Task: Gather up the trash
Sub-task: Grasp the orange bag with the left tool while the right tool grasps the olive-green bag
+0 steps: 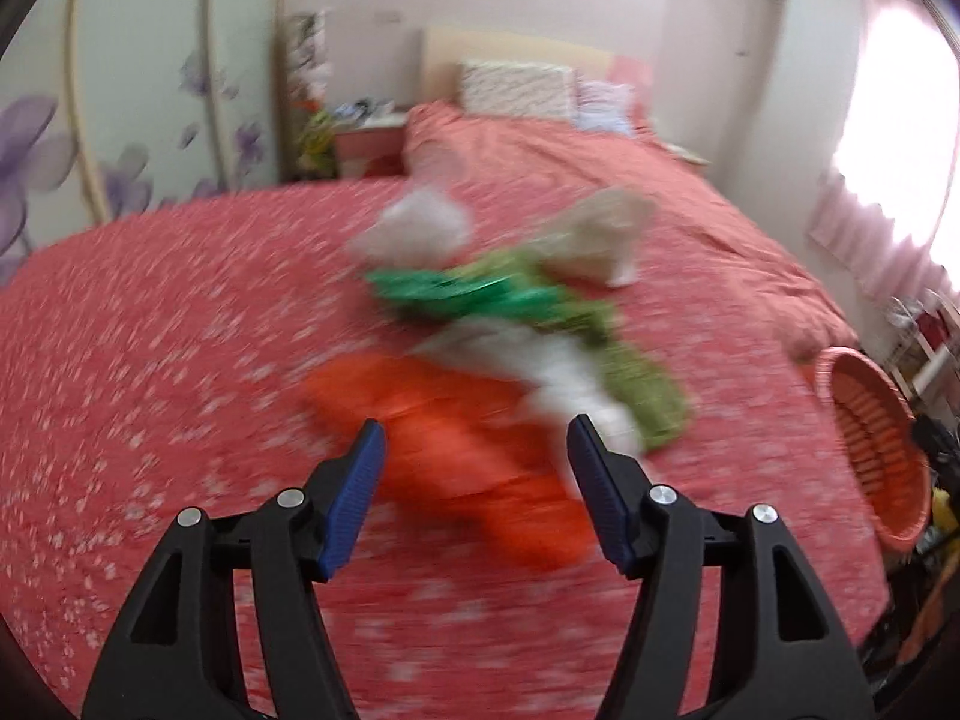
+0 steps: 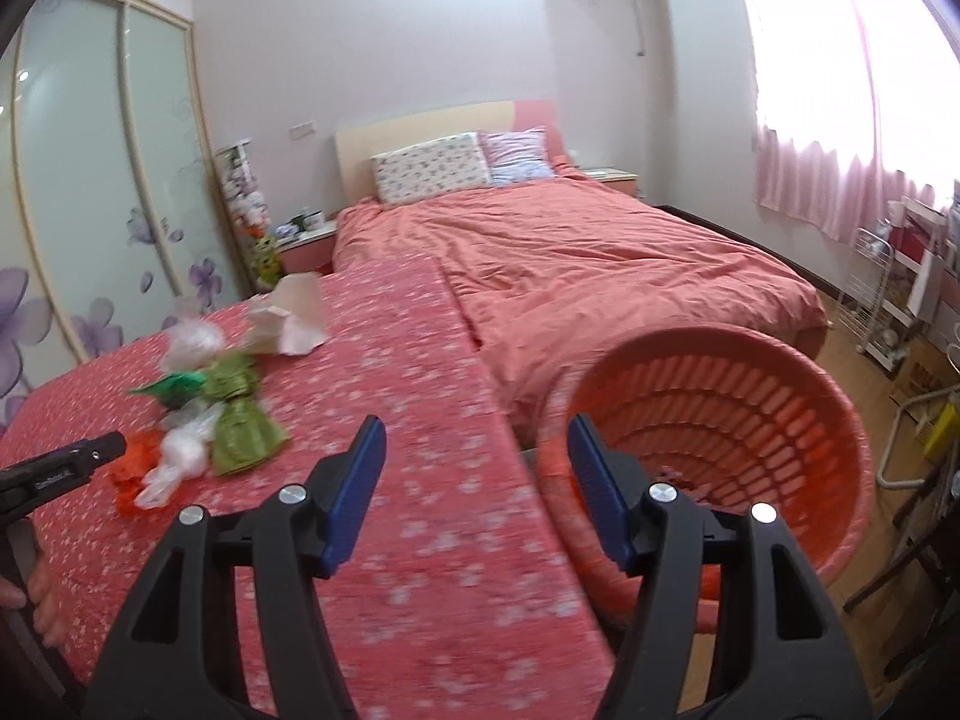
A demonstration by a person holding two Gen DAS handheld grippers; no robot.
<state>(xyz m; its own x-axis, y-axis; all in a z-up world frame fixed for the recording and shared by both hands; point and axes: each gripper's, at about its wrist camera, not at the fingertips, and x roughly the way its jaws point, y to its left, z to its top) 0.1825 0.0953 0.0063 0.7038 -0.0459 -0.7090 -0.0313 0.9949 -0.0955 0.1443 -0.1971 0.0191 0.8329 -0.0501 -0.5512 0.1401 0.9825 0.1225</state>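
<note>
Big risk first: the round orange slatted plastic basket (image 2: pixel 708 450) sits at the right gripper's (image 2: pixel 477 474) three o'clock, off the edge of the floral red bedspread (image 2: pixel 408 480), and whether anything steadies it is hidden, so a careless drop could miss or tip it. The right gripper's jaws are spread, holding nothing. Over at its nine o'clock lies the trash heap. The left gripper (image 1: pixel 477 474), jaws also spread and empty, hovers with the crumpled orange plastic bag (image 1: pixel 456 450) between its fingers. That film is limp and tangled with the white plastic wad (image 1: pixel 564 372) and green wrappers (image 1: pixel 480 294); a pinch could drag neighbours along or slip. Motion blur smears the whole pile, so edges are guesswork.
</note>
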